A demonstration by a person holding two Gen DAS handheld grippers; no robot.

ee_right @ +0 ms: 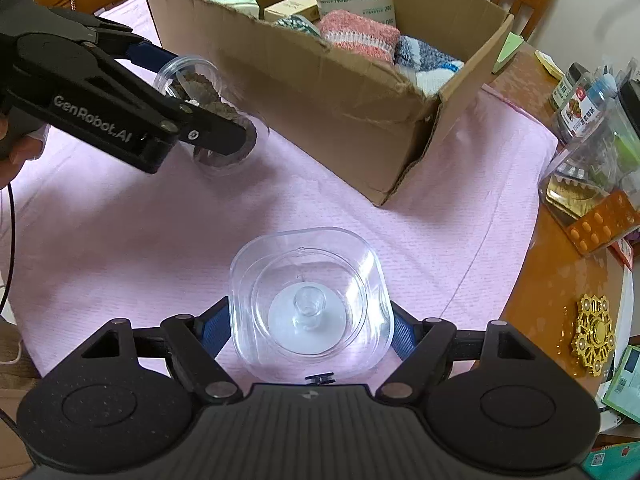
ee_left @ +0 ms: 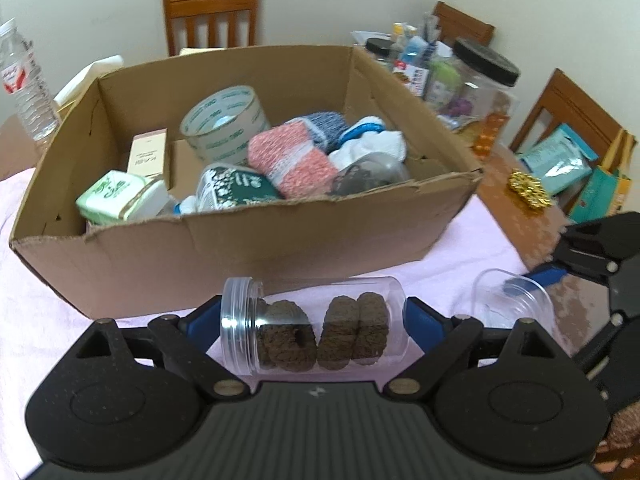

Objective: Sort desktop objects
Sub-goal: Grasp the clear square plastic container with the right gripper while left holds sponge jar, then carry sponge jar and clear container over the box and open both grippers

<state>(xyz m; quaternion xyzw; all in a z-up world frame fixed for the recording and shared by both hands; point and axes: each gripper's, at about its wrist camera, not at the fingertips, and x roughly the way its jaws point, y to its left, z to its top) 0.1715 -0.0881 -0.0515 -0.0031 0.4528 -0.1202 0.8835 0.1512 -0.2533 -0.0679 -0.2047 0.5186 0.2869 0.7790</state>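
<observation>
A clear round jar (ee_left: pixel 316 332) with brown cookies inside lies sideways between the blue pads of my left gripper (ee_left: pixel 316 320), which is shut on its mouth and base just above the pink cloth (ee_left: pixel 460 256). The right wrist view shows that same jar (ee_right: pixel 192 76) and left gripper (ee_right: pixel 208 120) at the upper left. My right gripper (ee_right: pixel 310 320) is shut on the sides of a clear square lid (ee_right: pixel 352 264) with a small knob, over the cloth. An open cardboard box (ee_left: pixel 240 248) behind holds a tape roll, socks and small packs.
A water bottle (ee_left: pixel 28 88) stands left of the box. At the right are a big clear jar with a black lid (ee_left: pixel 480 80), an orange pill blister (ee_right: pixel 600 224), a gold spinner (ee_right: pixel 594 332) and packets. Wooden chairs (ee_left: pixel 212 12) stand behind the table.
</observation>
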